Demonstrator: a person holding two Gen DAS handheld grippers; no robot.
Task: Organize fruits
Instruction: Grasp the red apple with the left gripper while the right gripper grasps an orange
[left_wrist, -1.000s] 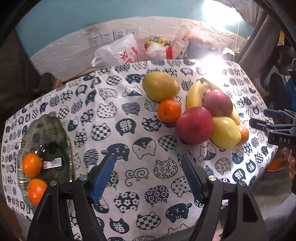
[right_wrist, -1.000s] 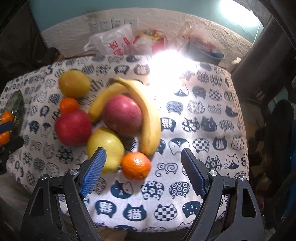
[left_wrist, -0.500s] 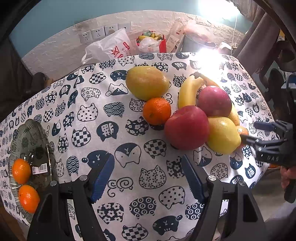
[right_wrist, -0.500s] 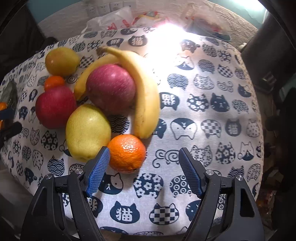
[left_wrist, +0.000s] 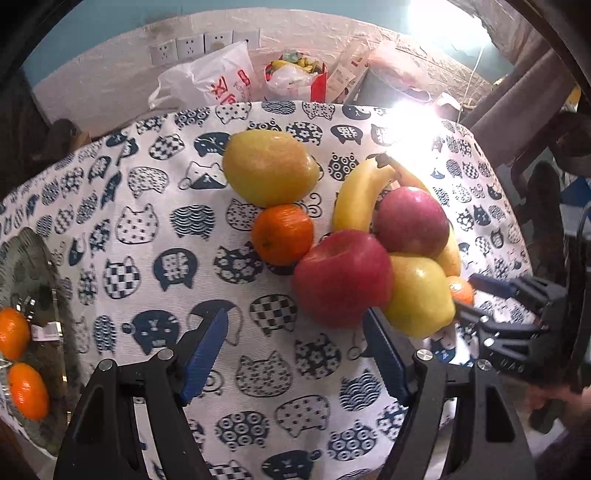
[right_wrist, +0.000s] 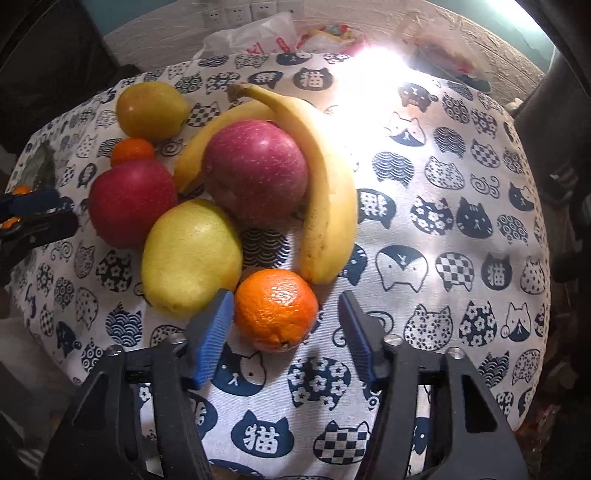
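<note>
Fruit lies heaped on the cat-print tablecloth (left_wrist: 166, 236): two red apples (left_wrist: 342, 277) (right_wrist: 255, 173), two yellow-green pears (left_wrist: 269, 167) (right_wrist: 192, 258), bananas (right_wrist: 325, 192) and oranges. My right gripper (right_wrist: 286, 314) is open, its jaws either side of the near orange (right_wrist: 276, 308), not touching it. My left gripper (left_wrist: 295, 343) is open and empty, just in front of the nearer red apple. A second orange (left_wrist: 282, 234) lies below the far pear. A glass plate (left_wrist: 48, 280) at the left holds two oranges (left_wrist: 13, 334).
Plastic bags (left_wrist: 207, 83) and a red snack bag (left_wrist: 295, 75) stand at the table's back edge under wall sockets. A bright light glares at the back right. The table's front edge is close below both grippers. Chairs stand at the right.
The left gripper moved forward and right toward the fruit heap. The right gripper moved forward and down until its open jaws flank the near orange.
</note>
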